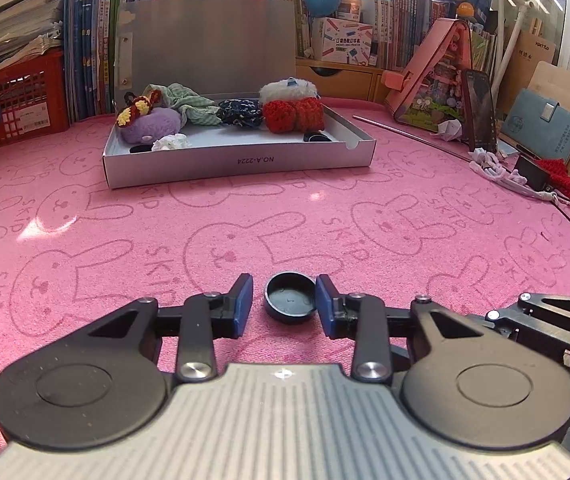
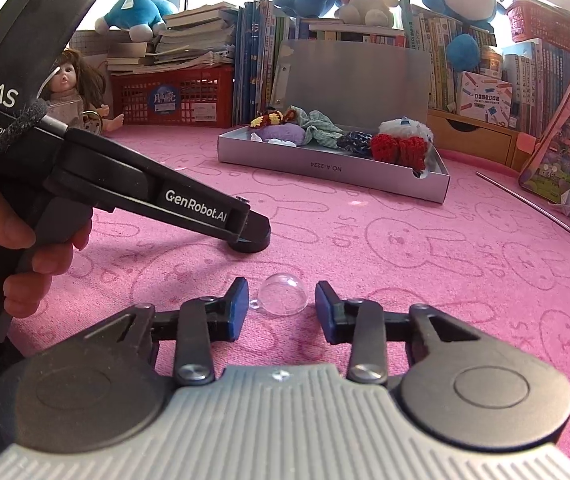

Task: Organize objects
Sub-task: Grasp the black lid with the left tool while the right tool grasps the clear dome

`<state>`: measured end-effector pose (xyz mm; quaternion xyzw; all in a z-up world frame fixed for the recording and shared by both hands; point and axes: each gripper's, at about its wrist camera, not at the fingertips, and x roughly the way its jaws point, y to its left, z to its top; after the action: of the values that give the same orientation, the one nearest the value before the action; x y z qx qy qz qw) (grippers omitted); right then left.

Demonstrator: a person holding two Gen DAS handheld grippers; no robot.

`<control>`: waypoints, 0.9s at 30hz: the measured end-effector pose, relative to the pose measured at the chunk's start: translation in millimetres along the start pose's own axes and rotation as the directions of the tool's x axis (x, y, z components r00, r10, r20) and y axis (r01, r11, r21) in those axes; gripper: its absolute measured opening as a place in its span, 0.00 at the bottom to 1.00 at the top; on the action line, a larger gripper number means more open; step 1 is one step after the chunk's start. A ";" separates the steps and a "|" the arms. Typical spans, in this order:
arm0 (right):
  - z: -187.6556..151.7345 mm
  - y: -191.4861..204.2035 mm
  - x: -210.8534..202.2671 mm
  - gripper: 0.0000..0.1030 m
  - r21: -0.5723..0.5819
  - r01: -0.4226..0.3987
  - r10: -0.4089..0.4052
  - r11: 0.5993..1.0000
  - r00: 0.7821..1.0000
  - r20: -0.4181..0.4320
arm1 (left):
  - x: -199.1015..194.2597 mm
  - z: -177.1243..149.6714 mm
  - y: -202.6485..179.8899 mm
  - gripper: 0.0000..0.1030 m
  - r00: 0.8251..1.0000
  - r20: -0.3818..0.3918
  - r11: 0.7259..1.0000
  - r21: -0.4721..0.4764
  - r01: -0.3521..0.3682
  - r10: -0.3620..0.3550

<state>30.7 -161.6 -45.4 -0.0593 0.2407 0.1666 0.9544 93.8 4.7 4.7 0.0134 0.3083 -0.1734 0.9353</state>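
On my left, the left tongs [image 1: 283, 300] stand wide over the pink bunny-print cloth [image 1: 125, 216] on the table, with the small black cap [image 1: 290, 297] lying open side up between the blue pads [image 1: 242, 304], closer to the right pad and perhaps just touching it, though I cannot be sure from this angle. Moving right, the right tongs [image 2: 281, 306] are also wide, bracketing a clear dome [image 2: 281, 293] that rests on the cloth with a gap on either side; nothing is gripped yet. Farther back sits the grey box [image 1: 237, 160], lid up, already holding knitted and fuzzy pieces and what look like other black caps. I judge the step in hand to be the grasp of these two loose parts before they are tidied away, probably into the box. Next I would need to centre the cap, then close both tongs gently, since the dome looks slick and light and could squirt out under a crooked squeeze.
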 end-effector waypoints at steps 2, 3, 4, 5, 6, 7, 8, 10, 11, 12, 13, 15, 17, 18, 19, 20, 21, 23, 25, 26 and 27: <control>0.6 -6.8 0.8 0.34 0.022 0.022 -0.021 1.000 1.000 -0.003 | 0.0 -0.2 -0.4 0.39 1.000 0.000 1.000 -0.002 0.001 -0.001; 1.0 -9.8 1.4 0.34 0.032 0.030 -0.029 0.999 1.000 -0.004 | 0.2 -0.5 -1.0 0.39 1.000 0.000 1.000 0.000 0.002 -0.002; 1.4 -13.6 2.2 0.34 0.045 0.040 -0.040 0.998 0.999 -0.006 | 0.5 -0.8 -1.5 0.39 1.000 0.001 1.000 0.001 0.002 -0.002; 1.9 -16.6 3.2 0.34 0.053 0.048 -0.048 0.997 0.999 -0.009 | 0.8 -1.3 -2.2 0.40 1.000 0.001 1.000 0.004 0.002 -0.002; 2.1 -18.8 3.8 0.34 0.060 0.057 -0.056 0.997 0.998 -0.009 | 1.1 -1.8 -3.1 0.40 1.000 0.001 1.000 0.008 0.003 -0.003; 2.4 -20.8 4.0 0.34 0.067 0.066 -0.066 0.996 0.998 -0.010 | 1.7 -2.2 -3.7 0.41 1.000 -0.001 1.000 0.010 0.003 -0.003; 2.8 -22.9 4.5 0.34 0.075 0.075 -0.074 0.994 0.997 -0.012 | 2.3 -2.7 -4.4 0.42 1.000 -0.002 1.000 0.010 0.004 -0.004; 3.4 -25.9 5.2 0.34 0.088 0.085 -0.085 0.992 0.996 -0.014 | 4.5 -4.4 -5.7 0.44 1.000 -0.010 1.000 0.012 0.007 -0.007; 3.5 -27.3 5.5 0.34 0.093 0.088 -0.087 0.992 0.996 -0.015 | 5.9 -5.5 -6.4 0.45 1.000 -0.013 1.000 0.013 0.005 -0.005; 3.9 -28.3 5.9 0.34 0.094 0.091 -0.090 0.991 0.996 -0.015 | 6.1 -6.4 -7.6 0.46 1.000 -0.006 1.000 0.020 0.001 -0.001; 4.1 -28.6 6.5 0.34 0.091 0.091 -0.090 0.992 0.996 -0.018 | 7.0 -7.1 -9.5 0.47 1.000 -0.003 0.999 0.035 -0.003 0.004; 3.6 -29.7 7.3 0.38 0.089 0.096 -0.095 0.991 0.995 -0.015 | 8.1 -7.9 -12.5 0.49 1.000 0.001 0.999 0.053 -0.010 0.010; 4.1 -31.5 8.7 0.46 0.077 0.081 -0.080 0.994 0.997 -0.019 | 8.8 -9.3 -15.0 0.50 1.000 0.005 0.997 0.071 -0.016 0.016; 4.7 -32.0 9.2 0.53 0.067 0.076 -0.075 0.995 0.997 -0.018 | 9.1 -9.6 -15.7 0.50 1.000 0.007 0.997 0.077 -0.019 0.018; 5.2 -32.3 9.8 0.55 0.055 0.073 -0.072 0.996 0.997 -0.020 | 9.0 -10.2 -16.3 0.50 1.000 0.009 0.996 0.081 -0.021 0.020; 6.4 -32.5 11.4 0.56 0.031 0.068 -0.067 0.997 0.997 -0.025 | 8.9 -10.4 -16.4 0.50 1.000 0.011 0.996 0.083 -0.021 0.020; 7.1 -33.1 12.0 0.57 0.020 0.067 -0.066 0.998 0.998 -0.024 | 8.8 -10.7 -16.1 0.50 1.000 0.012 0.996 0.084 -0.021 0.020; 9.3 -36.7 14.5 0.57 0.014 0.051 -0.051 0.999 0.998 -0.034 | 9.0 -11.1 -15.6 0.50 1.000 0.015 0.996 0.084 -0.020 0.019; 10.5 -41.6 16.7 0.58 0.033 0.024 -0.022 0.999 0.999 -0.044 | 8.8 -11.4 -16.4 0.50 1.000 0.017 0.995 0.093 -0.022 0.021; 10.9 -42.9 17.1 0.58 0.040 0.016 -0.014 0.999 0.999 -0.048 | 8.6 -11.9 -16.7 0.50 1.000 0.020 0.995 0.096 -0.024 0.022; 10.7 -43.6 17.0 0.58 0.041 0.009 -0.007 0.999 0.999 -0.050 | 8.5 -12.3 -17.1 0.50 0.999 0.023 0.995 0.096 -0.025 0.023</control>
<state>64.5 -195.5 -42.8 -0.0446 0.2676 0.1564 0.9497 87.4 -12.4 -8.8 0.0605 0.2892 -0.1770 0.9388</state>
